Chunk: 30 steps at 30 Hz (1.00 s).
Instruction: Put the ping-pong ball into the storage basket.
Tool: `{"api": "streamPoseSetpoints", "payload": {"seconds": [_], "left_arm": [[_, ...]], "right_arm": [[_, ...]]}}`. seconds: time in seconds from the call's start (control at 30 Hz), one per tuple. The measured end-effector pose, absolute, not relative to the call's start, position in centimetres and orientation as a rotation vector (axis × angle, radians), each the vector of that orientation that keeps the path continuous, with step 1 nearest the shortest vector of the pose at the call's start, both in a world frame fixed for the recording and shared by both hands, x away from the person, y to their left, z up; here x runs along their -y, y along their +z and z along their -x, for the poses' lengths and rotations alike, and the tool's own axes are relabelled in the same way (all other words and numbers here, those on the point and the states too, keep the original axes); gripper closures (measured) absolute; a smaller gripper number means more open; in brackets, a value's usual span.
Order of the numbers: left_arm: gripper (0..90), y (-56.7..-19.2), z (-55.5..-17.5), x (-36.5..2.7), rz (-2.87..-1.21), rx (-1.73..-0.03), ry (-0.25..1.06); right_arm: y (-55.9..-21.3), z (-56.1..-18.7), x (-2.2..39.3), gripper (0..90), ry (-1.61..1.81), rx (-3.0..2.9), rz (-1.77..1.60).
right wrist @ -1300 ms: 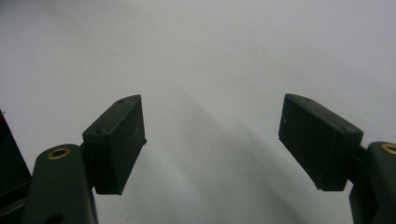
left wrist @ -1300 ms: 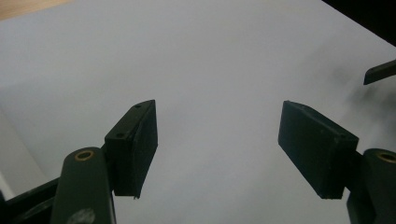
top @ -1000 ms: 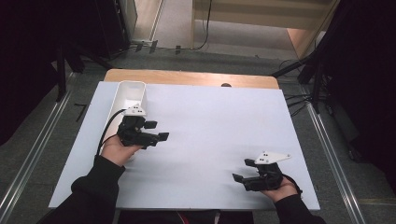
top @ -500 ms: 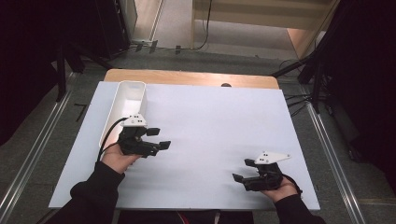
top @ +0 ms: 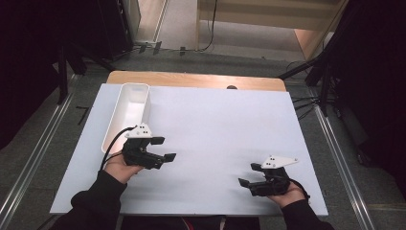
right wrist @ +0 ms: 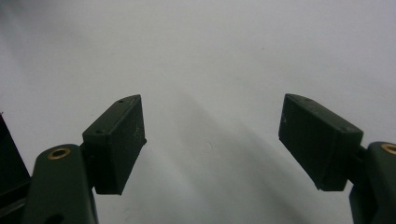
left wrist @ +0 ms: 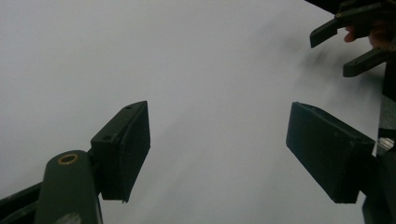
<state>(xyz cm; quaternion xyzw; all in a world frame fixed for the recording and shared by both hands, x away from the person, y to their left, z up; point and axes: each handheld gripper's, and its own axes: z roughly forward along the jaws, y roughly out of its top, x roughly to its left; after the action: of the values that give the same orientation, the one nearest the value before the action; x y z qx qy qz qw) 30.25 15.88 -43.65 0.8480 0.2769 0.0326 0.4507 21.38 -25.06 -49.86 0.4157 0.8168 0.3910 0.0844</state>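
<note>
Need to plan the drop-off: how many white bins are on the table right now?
1. The white bin stands at the table's far left, just beyond the left gripper. Nothing looks hidden.

bin (top: 128, 111) far left on table (top: 215, 124) | left gripper (top: 162, 149) just before it, apparently apart

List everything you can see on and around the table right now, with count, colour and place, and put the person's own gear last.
Tray: one, white, long and narrow, at the far left of the table, nothing visible inside.
Table sheet: one, pale blue-white, covers the tabletop.
Wooden tabletop edge: one, light brown strip, along the far side.
Left gripper: one, black with a grey plate, just near of the tray, jaws open and holding nothing, having just been opening.
Right gripper: one, black with a grey plate, at the near right, jaws open and holding nothing.
Sleeves: two, black, at the bottom edge.
</note>
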Motion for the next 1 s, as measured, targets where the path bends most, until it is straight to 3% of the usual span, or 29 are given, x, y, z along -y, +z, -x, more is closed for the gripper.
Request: {"api": "streamPoseSetpoints", "payload": {"seconds": [1.0], "left_arm": [[22.2, -46.1, -27.3, -16.9, -2.199, -0.506, 0.067]], "right_arm": [[-49.9, -21.4, 25.1, 21.5, 1.163, -2.434, -1.237]]}}
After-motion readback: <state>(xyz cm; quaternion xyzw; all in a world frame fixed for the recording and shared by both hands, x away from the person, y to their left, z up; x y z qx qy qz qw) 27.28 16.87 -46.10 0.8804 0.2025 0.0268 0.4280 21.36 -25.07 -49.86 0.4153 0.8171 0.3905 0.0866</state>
